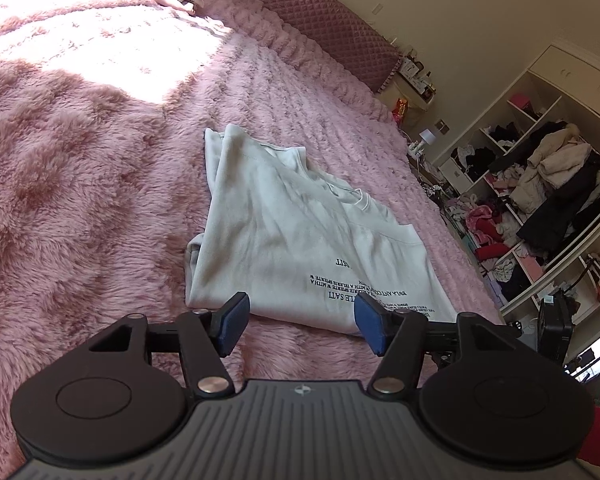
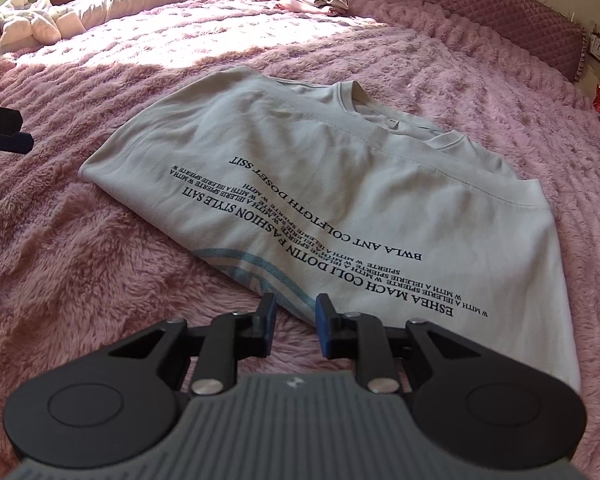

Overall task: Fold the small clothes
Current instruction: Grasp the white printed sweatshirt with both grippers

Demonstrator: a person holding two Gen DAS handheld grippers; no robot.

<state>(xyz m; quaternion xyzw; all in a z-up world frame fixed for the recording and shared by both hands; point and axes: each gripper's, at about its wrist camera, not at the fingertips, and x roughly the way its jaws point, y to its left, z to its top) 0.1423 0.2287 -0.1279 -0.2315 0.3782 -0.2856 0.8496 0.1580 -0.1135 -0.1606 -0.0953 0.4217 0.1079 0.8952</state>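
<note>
We count one grey T-shirt (image 2: pixel 300 184) on one pink bed (image 2: pixel 100 260), one small pile of folded clothes (image 2: pixel 316 0) farther up it, two grippers, left (image 1: pixel 300 320) and right (image 2: pixel 294 324), and one open shelving unit (image 1: pixel 540 200) stuffed with clothing.

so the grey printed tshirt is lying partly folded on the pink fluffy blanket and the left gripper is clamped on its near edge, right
Not quite. The left gripper is not clamped on anything: its jaws stand wide apart with nothing pressed between the pads, as the left wrist view shows. The rest holds: the grey printed t-shirt lies partly folded on the pink fluffy blanket.
</note>
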